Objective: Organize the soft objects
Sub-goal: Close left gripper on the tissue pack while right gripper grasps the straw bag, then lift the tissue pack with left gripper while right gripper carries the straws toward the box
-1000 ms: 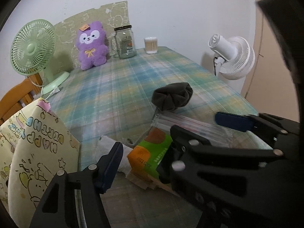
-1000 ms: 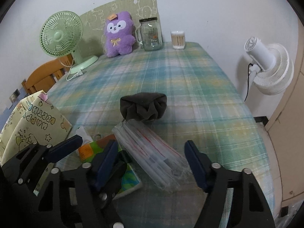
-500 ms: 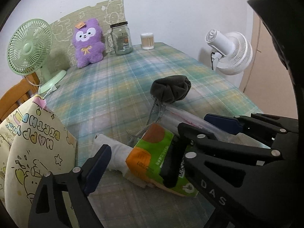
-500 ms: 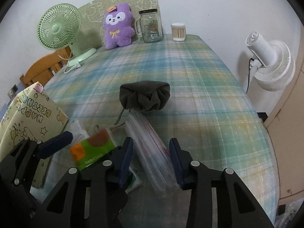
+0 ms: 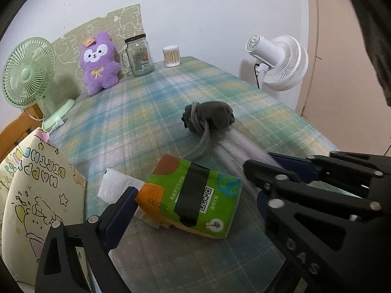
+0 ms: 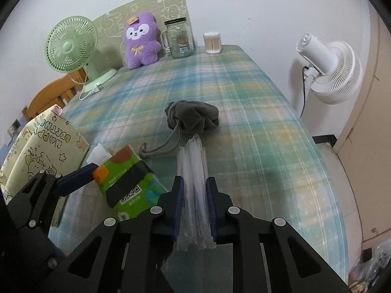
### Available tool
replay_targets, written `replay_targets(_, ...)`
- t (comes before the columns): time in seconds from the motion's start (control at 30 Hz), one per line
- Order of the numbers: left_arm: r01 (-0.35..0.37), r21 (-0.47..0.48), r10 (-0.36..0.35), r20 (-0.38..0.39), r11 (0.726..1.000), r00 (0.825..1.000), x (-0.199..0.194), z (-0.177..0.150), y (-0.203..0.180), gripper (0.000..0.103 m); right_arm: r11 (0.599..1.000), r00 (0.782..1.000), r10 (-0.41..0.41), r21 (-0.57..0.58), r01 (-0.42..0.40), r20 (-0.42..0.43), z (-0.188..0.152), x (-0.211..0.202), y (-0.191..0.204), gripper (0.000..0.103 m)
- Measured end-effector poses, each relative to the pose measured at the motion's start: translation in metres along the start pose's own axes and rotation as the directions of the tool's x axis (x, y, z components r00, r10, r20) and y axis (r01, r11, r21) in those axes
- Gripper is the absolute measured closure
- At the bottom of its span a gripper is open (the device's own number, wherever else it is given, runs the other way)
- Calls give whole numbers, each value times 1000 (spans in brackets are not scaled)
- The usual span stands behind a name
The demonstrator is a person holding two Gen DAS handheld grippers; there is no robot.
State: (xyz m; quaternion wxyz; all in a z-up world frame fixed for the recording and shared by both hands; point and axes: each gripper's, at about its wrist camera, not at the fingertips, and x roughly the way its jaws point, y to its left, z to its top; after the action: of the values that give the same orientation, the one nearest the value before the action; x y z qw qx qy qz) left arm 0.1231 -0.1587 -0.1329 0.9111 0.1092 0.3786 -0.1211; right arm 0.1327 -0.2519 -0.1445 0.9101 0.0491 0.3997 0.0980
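Right gripper [image 6: 194, 196] clamped on clear plastic bag [image 6: 193, 171], which lies on plaid tablecloth [image 6: 244, 112] just below grey drawstring pouch [image 6: 195, 117]. Left gripper [image 5: 193, 195] jaws opening, straddling green tissue pack [image 5: 193, 195], not pressing it.

Tissue pack [image 5: 190, 196]: "20251101"; gift bag [image 5: 41, 190]: "HAPPY BIRTHDAY"

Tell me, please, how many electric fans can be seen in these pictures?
2. The green fan stands on the table's far left corner, beside the purple plush toy. The white fan stands off the table's right side. No others are visible.
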Motion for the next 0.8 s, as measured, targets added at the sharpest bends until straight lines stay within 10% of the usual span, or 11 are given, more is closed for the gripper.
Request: replay_targets(0.8, 4, 26, -4, -3, 1000, 1000, 2, 1, -5, 25, 998, 1000, -23, 58, 23, 9, -6, -3, -4, 84)
